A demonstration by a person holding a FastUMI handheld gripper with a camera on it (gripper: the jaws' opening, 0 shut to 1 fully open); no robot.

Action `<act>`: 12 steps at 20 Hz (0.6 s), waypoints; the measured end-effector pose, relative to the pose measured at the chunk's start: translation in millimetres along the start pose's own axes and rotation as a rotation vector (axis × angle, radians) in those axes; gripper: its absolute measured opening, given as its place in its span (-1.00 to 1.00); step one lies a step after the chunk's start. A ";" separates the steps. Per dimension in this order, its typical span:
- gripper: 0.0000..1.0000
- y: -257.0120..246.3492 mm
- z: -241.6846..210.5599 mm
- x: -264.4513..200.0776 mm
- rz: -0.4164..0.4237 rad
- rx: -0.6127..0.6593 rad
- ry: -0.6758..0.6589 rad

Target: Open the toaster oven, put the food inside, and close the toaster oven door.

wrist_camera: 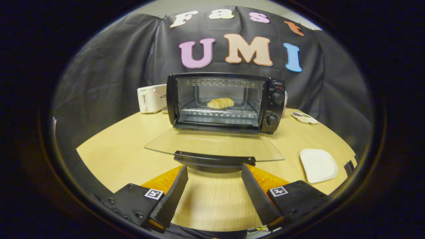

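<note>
A black toaster oven (275, 106) stands at the back of the wooden table (119, 139). Its glass door (212, 142) lies folded down flat toward me, with the dark door handle (214, 159) at its near edge. A pale yellow bread roll (220, 103) rests on the wire rack inside the oven. My gripper (214, 171) is open, its two fingertips spread just below the handle and close to it, one toward each end. Nothing sits between the fingers; I cannot tell whether the tips touch the handle.
A white toaster (151, 98) stands to the left of the oven. To the right lie an empty white square plate (318, 165) and, farther back, a small white dish (303, 118) with dark bits. An orange mat (265, 179) lies under the fingers.
</note>
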State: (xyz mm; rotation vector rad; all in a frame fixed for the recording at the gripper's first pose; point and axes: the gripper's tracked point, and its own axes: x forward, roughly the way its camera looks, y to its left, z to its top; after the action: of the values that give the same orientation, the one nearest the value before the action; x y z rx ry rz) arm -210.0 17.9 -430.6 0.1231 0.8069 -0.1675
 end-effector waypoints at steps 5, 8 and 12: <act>1.00 -5.7 -16.4 12.0 -0.043 -0.040 0.041; 1.00 -3.0 -16.2 14.6 -0.046 -0.029 0.034; 1.00 -4.5 -2.1 16.3 -0.071 -0.042 -0.017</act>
State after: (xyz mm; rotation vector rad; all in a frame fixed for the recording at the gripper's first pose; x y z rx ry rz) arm -201.3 12.1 -444.1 0.0532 0.7984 -0.2185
